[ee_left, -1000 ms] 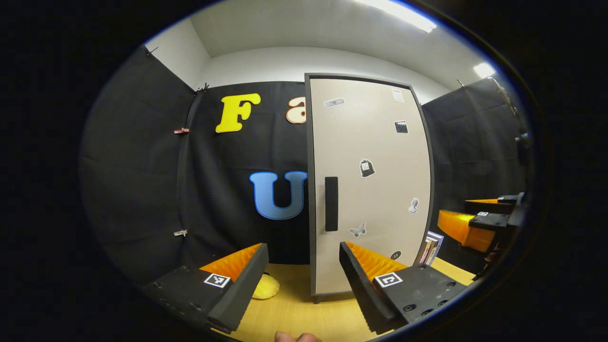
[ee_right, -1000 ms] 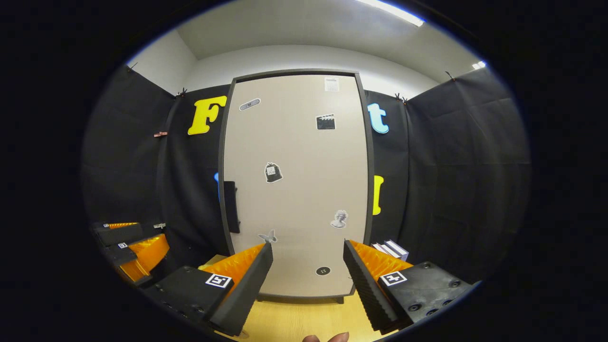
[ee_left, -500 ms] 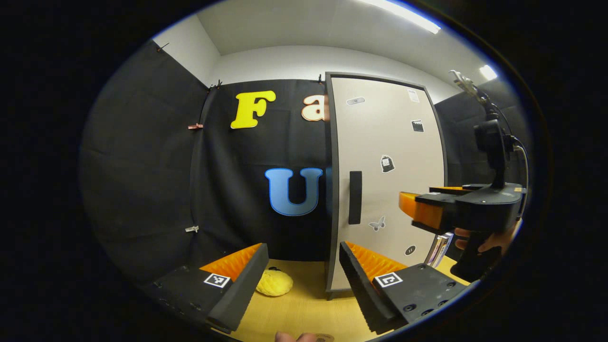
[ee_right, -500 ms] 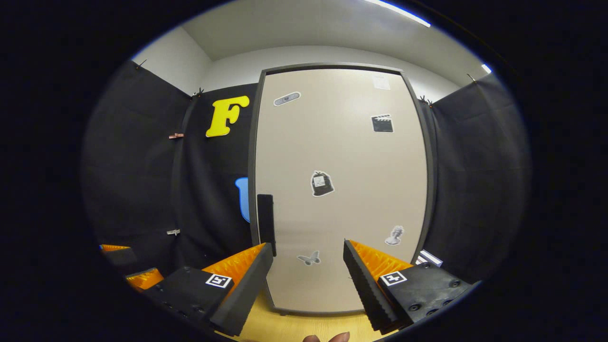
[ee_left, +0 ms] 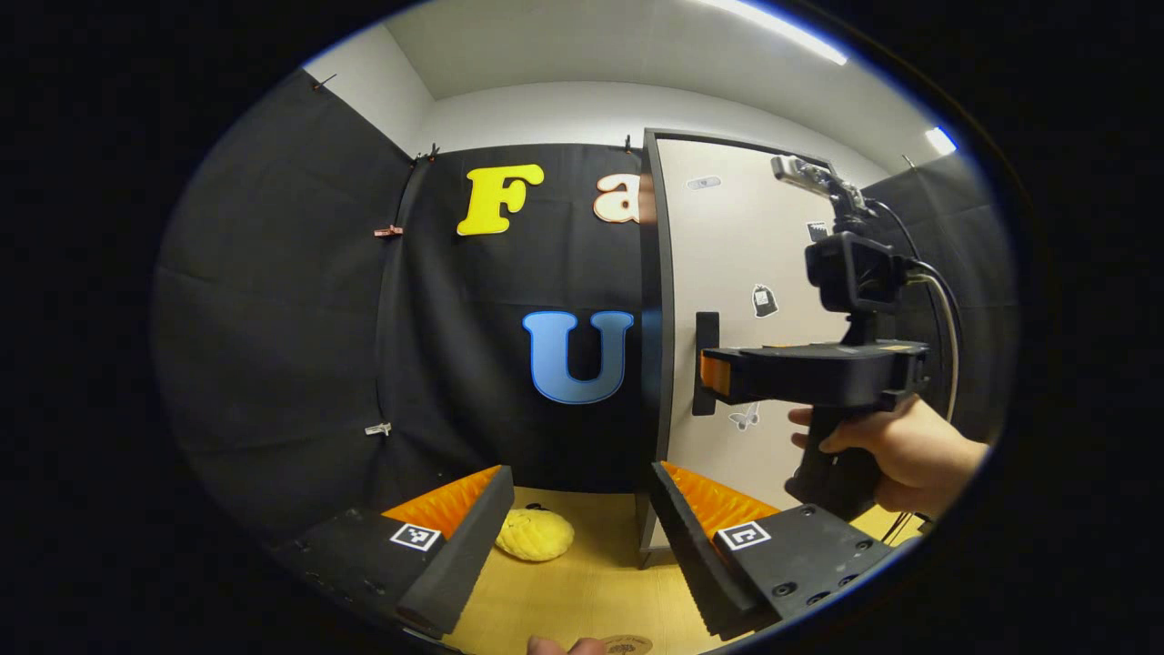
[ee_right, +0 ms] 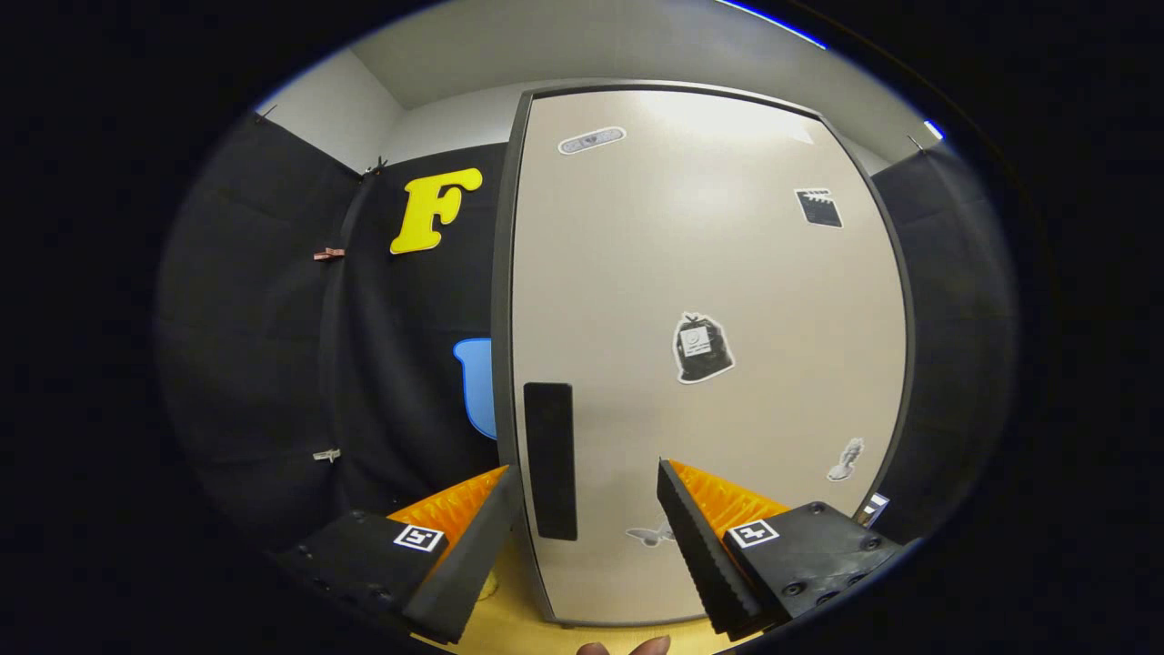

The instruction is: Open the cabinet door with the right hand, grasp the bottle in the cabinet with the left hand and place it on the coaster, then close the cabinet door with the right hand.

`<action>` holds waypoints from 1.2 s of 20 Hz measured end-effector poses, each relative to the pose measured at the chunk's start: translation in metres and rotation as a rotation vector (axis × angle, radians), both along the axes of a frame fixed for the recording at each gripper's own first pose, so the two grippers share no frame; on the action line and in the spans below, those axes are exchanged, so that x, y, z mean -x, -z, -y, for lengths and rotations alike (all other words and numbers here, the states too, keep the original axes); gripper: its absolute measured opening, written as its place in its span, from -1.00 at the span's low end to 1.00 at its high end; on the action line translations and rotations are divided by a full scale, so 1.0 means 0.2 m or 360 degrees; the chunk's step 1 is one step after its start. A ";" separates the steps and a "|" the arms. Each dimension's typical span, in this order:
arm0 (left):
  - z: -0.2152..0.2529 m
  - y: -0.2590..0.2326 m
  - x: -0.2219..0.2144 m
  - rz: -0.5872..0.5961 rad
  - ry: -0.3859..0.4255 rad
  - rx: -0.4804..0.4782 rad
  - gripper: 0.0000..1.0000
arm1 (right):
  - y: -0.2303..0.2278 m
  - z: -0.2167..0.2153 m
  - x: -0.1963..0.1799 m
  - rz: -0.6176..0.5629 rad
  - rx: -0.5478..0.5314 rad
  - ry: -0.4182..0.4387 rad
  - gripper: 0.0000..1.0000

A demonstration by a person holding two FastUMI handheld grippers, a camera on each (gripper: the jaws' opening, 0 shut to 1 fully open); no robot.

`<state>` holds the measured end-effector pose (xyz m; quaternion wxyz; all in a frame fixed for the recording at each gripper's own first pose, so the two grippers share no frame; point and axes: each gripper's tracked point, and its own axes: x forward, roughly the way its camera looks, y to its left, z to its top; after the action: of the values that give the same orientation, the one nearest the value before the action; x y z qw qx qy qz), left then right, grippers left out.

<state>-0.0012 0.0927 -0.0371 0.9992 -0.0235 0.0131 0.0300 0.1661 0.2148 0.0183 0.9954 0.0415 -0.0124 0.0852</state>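
In the left gripper view, your left gripper hangs low over the wooden tabletop, its fingers spread wide with nothing between them. The tall cabinet stands ahead and slightly right of that gripper, and its pale cabinet door is shut. A dark vertical handle sits near the door's left edge, about halfway up. Your right gripper reaches in from the right of the cabinet, held level in your right hand, with its tip just beside the handle; whether it touches the handle, and how its fingers stand, cannot be told from this side-on angle. A small camera module rides on top of that gripper, with a cable trailing off behind it. A yellow knitted coaster lies on the tabletop left of the cabinet's foot, close to the black cloth wall. The bottle sits out of sight behind the shut door.

In the right gripper view, you face the cabinet door at close range. Your right gripper has its fingers spread, and the lower end of the handle stands in the gap, nearer the left finger, with neither finger clearly pressing on it. Small stickers dot the door, among them a dark bag-shaped sticker to the right of the handle and higher up. A strip of tabletop shows below the door's foot.
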 end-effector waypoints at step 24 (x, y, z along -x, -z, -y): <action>-0.03 -0.02 0.08 -0.0052 -0.0078 -0.0014 0.89 | 0.05 -0.11 -0.01 -0.0052 -0.0061 -0.0110 -0.56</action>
<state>-0.0169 0.0991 -0.0325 0.9979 -0.0190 0.0286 0.0548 0.1673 0.2361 0.0077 0.9910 0.0624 0.0037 0.1187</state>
